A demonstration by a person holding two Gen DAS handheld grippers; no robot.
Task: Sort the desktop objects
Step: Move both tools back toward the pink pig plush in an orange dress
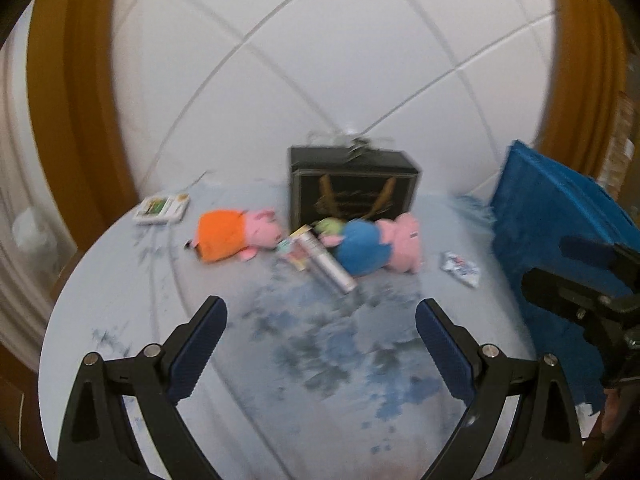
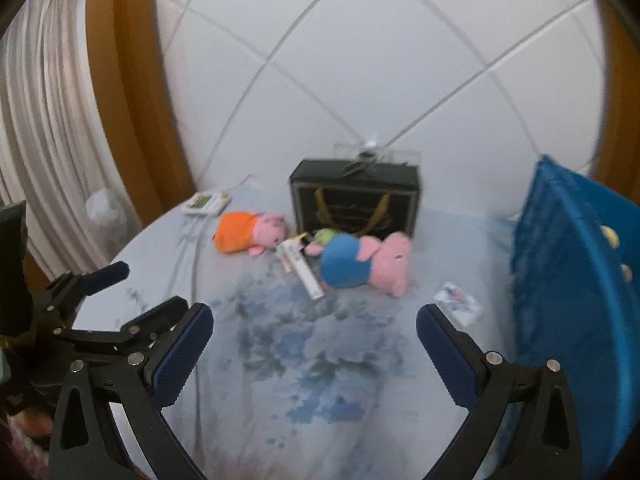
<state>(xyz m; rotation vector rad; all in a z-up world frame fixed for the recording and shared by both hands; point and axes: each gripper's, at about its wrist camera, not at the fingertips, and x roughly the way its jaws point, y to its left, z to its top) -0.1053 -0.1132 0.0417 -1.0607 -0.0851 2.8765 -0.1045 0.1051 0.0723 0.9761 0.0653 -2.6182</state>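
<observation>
Awaiting sorting on worktop (image 1: 120, 320): orange pig toy (image 1: 234, 236) at 11 o'clock, blue pig toy (image 1: 372, 248) at 12, tube (image 1: 328, 264) between. Left gripper (image 1: 322, 320), right gripper (image 2: 314, 326): jaws wide, empty. Advise gripping each toy mid-body; blue bin (image 2: 568, 264) at 3.

Legible text: none. Gold lettering on black gift box (image 1: 352, 196), print on small packet (image 1: 460, 269) and card pack (image 1: 162, 208) blurred beyond reading.
</observation>
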